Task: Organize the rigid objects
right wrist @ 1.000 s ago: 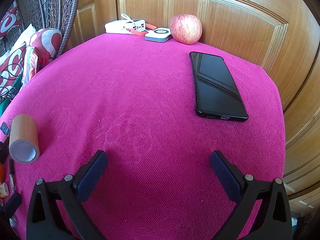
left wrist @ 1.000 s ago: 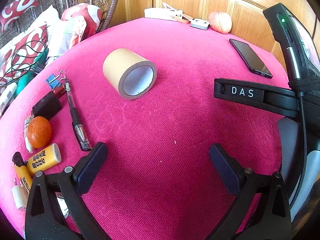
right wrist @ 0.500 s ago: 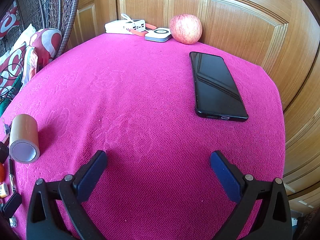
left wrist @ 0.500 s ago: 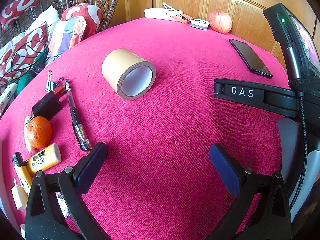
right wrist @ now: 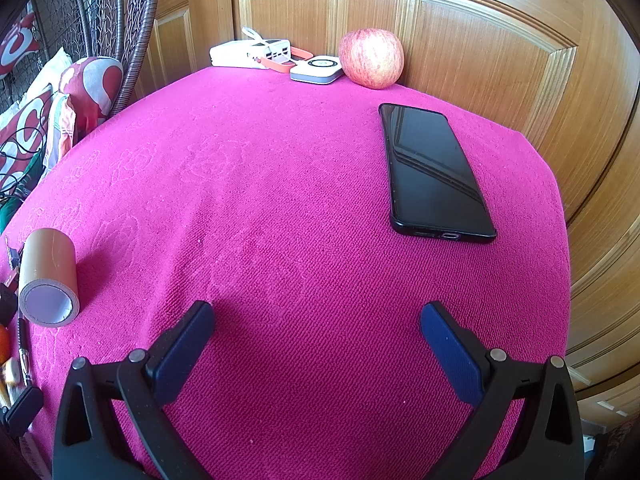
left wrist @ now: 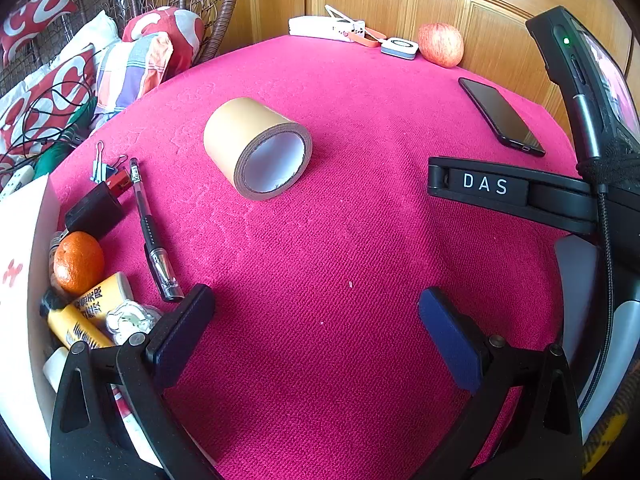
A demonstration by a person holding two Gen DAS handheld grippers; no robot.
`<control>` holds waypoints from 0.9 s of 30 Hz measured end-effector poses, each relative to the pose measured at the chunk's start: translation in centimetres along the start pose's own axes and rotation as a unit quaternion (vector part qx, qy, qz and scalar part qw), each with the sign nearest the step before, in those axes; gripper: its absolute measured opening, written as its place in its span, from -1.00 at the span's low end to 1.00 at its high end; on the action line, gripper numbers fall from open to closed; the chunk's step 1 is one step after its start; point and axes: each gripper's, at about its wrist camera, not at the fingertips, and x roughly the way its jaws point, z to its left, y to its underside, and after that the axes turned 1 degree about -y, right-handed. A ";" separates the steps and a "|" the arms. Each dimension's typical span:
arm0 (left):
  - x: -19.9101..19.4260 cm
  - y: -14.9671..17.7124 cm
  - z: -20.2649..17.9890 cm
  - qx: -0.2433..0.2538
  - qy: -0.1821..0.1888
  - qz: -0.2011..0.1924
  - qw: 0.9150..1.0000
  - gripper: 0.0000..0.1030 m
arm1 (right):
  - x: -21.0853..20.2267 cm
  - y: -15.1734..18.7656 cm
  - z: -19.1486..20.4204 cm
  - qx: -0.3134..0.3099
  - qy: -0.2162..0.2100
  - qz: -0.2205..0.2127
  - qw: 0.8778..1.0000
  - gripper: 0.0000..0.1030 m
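A brown tape roll (left wrist: 256,148) lies on its side on the pink cloth table (left wrist: 340,260); it also shows in the right wrist view (right wrist: 49,276). A black phone (right wrist: 432,172) lies flat at the right; it shows in the left wrist view too (left wrist: 500,116). A black pen (left wrist: 152,232), binder clips (left wrist: 105,168), a black block (left wrist: 94,210), an orange (left wrist: 78,262) and yellow tubes (left wrist: 86,312) crowd the left edge. My left gripper (left wrist: 316,320) is open and empty above bare cloth. My right gripper (right wrist: 316,332) is open and empty, its body visible in the left wrist view (left wrist: 520,196).
A red apple (right wrist: 371,58), a white power bank (right wrist: 250,54) and a small white-grey box (right wrist: 316,70) sit at the far edge by the wooden door panels (right wrist: 480,40). Cushions (left wrist: 60,92) and a wicker chair stand left. A white box wall (left wrist: 18,264) is at the left edge.
The left gripper's view has shifted slightly: the left-edge clutter sits further in, and a white box edge has come into view at the far left. The right gripper has barely moved.
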 end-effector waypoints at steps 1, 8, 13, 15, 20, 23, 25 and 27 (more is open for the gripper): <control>0.0 0.0 0.0 0.000 0.000 0.000 1.000 1.00 | 0.0 0.0 0.0 0.000 0.000 0.001 1.000 1.00; 0.0 0.0 0.0 0.000 0.000 0.000 1.000 1.00 | 0.0 0.0 0.0 0.000 0.000 0.003 1.000 1.00; 0.0 0.0 0.0 0.000 0.000 0.000 1.000 1.00 | 0.0 0.0 0.0 0.000 0.000 0.003 1.000 1.00; 0.0 0.0 0.0 0.000 0.000 0.000 1.000 1.00 | 0.0 0.0 0.0 0.000 0.001 -0.001 1.000 1.00; 0.0 0.0 0.0 0.000 0.000 0.000 1.000 1.00 | 0.0 0.0 0.0 0.000 0.000 0.002 1.000 1.00; 0.0 0.0 0.0 -0.001 0.001 0.000 1.000 1.00 | 0.0 -0.1 0.0 0.000 0.000 0.003 1.000 1.00; 0.0 0.0 0.0 0.000 -0.001 0.000 1.000 1.00 | 0.0 -0.1 0.0 -0.001 0.000 0.002 1.000 1.00; 0.0 0.0 0.1 -0.001 0.001 0.000 1.000 1.00 | 0.0 -0.1 0.0 -0.001 0.001 0.001 1.000 1.00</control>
